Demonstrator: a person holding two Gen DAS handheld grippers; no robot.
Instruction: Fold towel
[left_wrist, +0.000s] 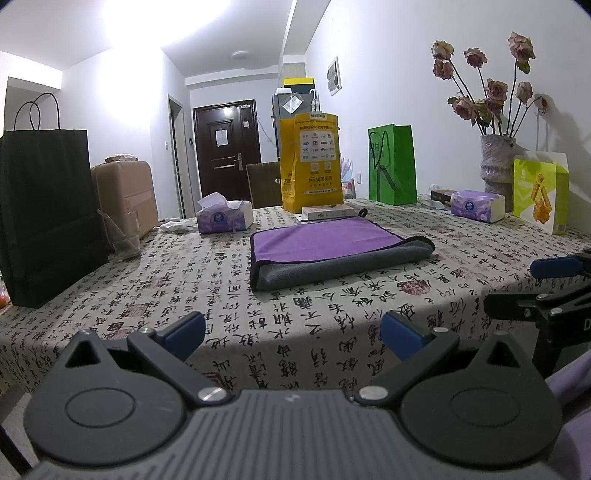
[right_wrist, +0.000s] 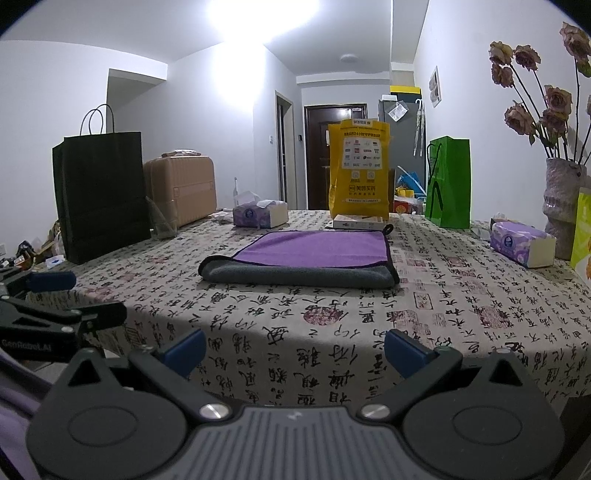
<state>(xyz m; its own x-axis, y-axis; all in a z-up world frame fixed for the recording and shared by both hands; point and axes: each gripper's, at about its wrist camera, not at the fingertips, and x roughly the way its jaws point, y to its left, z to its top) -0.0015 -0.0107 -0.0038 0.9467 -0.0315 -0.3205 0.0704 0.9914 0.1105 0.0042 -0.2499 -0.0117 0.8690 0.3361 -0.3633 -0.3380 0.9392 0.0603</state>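
Both grippers hang back off the near edge of the calligraphy-print cloth-covered desk (left_wrist: 314, 314), left gripper (left_wrist: 293, 332) and right gripper (right_wrist: 293, 349) with jaws wide and empty. Mid-desk, well apart from them, lies the purple-and-grey microfibre towel (right_wrist: 306, 258), doubled over flat, so the folding looks done, or a further fold awaits.

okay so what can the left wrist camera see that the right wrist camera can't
Only the left wrist view shows the whole white-and-green snack bag and the brown chair back. Only the right wrist view shows the floor clutter left of the table. Both show the folded purple-and-grey towel, black paper bag, yellow bag, green bag, and both open tools, left tool and right tool.
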